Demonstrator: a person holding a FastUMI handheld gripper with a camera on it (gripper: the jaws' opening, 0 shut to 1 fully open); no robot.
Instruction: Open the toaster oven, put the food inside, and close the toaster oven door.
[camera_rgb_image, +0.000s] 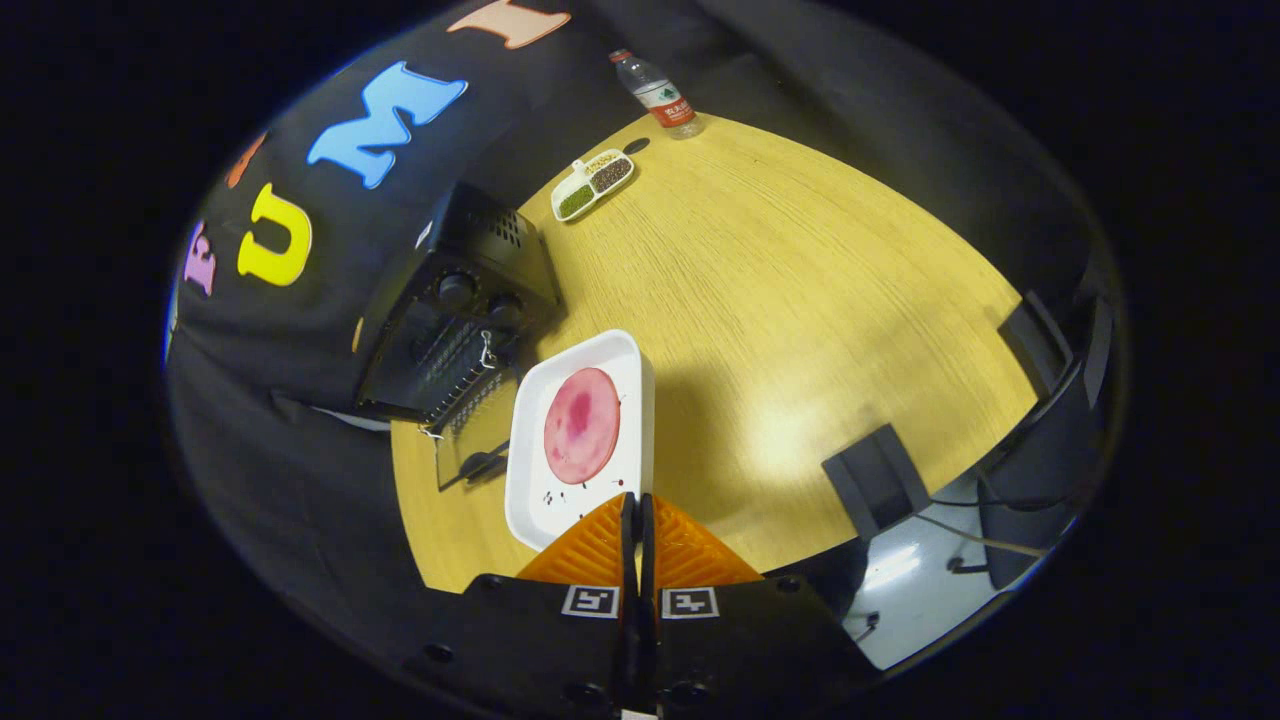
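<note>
A white rectangular tray (527, 470) carries a round pink slice of food (582, 425) and a few dark specks. My gripper (636, 500) is shut on the tray's near rim, with both fingers pressed close together on it. The tray hangs above the wooden table (780, 300) and throws a shadow to its right. Just beyond the tray's far left corner stands the black toaster oven (460, 300), its front facing the tray. Its glass door (470, 450) is folded down flat, and the wire rack inside shows.
A divided white dish of beans (592, 185) and a water bottle (660, 95) stand at the table's far end. A black block (875, 480) sits at the table's near right edge, with more dark equipment (1050, 440) beyond that edge.
</note>
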